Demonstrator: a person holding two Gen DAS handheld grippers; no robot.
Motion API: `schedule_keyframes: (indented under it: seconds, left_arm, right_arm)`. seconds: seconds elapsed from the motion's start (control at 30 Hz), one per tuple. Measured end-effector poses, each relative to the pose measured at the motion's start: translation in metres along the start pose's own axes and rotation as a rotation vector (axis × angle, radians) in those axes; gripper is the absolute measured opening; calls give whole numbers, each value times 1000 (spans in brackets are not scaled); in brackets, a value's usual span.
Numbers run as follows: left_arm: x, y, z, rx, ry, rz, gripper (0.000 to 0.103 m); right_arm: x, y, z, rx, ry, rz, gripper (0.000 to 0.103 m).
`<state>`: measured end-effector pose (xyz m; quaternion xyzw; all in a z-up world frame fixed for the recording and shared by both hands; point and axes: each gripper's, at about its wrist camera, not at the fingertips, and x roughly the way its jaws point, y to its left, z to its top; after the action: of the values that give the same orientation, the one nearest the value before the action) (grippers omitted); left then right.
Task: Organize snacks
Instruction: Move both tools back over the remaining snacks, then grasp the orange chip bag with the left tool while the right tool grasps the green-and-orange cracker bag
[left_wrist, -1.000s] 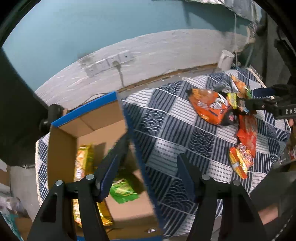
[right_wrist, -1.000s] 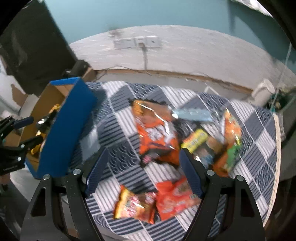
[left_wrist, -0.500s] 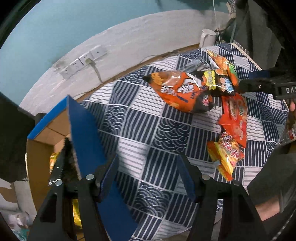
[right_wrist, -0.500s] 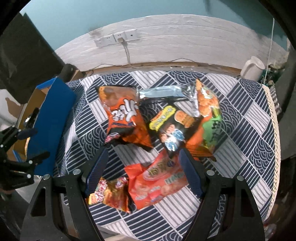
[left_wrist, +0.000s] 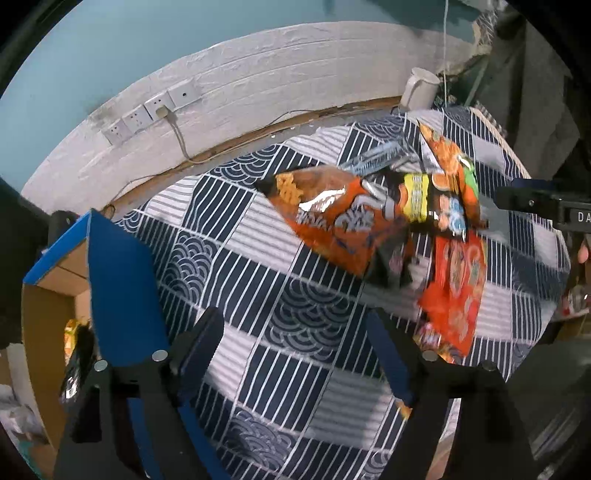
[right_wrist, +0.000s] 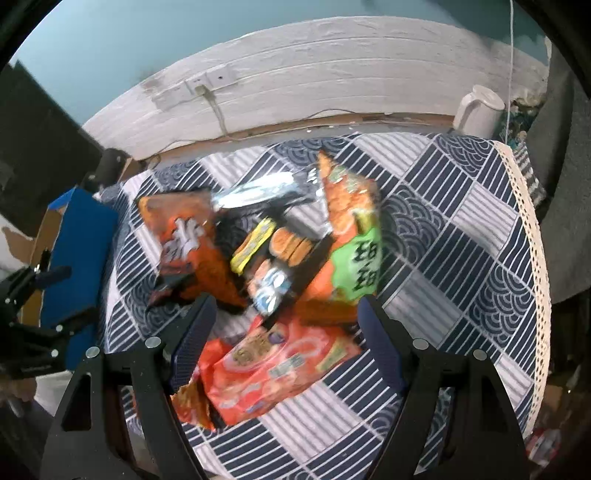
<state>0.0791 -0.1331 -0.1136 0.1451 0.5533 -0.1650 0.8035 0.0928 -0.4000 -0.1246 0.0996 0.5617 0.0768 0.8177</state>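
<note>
Several snack bags lie in a heap on the patterned cloth: an orange chip bag (left_wrist: 332, 218) (right_wrist: 184, 240), a black-and-yellow bag (left_wrist: 428, 206) (right_wrist: 273, 258), an orange-and-green bag (right_wrist: 354, 240) and a red bag (left_wrist: 458, 288) (right_wrist: 273, 365). A small orange packet (right_wrist: 192, 402) sits by the red bag. My left gripper (left_wrist: 291, 321) hovers over bare cloth, its jaws opening with nothing between them. My right gripper (right_wrist: 285, 306) stands open just above the red bag and the near side of the heap. The cardboard box with blue flaps (left_wrist: 118, 288) (right_wrist: 81, 251) stands at the left.
A white jug (left_wrist: 419, 86) (right_wrist: 478, 110) stands at the table's far right corner. Wall sockets (left_wrist: 155, 109) with a cord are behind the table. The lace-trimmed table edge (right_wrist: 535, 258) runs down the right side. A yellow packet (left_wrist: 72, 332) shows inside the box.
The left gripper has come away from the box and moved right over the cloth, its jaws wider. The right gripper has moved closer over the snack heap, still open.
</note>
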Motion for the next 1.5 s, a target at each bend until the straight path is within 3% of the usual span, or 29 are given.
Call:
schedule_keyframes:
  seconds: [0.23, 0.53, 0.87, 1.1, 1.37, 1.5]
  left_arm:
    - [16, 5, 24, -96, 31, -69, 86]
    - [32, 5, 67, -207, 38, -84, 86]
    - [60, -3, 91, -292, 83, -24, 86]
    - [79, 0, 85, -504, 95, -103, 86]
    - [102, -16, 85, -442, 129, -49, 88]
    - [115, -18, 82, -391, 158, -30, 88]
  right_arm:
    - [11, -24, 34, -16, 33, -45, 80]
    - [45, -46, 65, 33, 100, -38, 80]
    - [81, -59, 68, 66, 156, -72, 80]
    - [97, -60, 59, 49, 203, -93, 79]
    - [100, -66, 56, 49, 226, -73, 79]
    - [103, -68, 54, 50, 247, -63, 53]
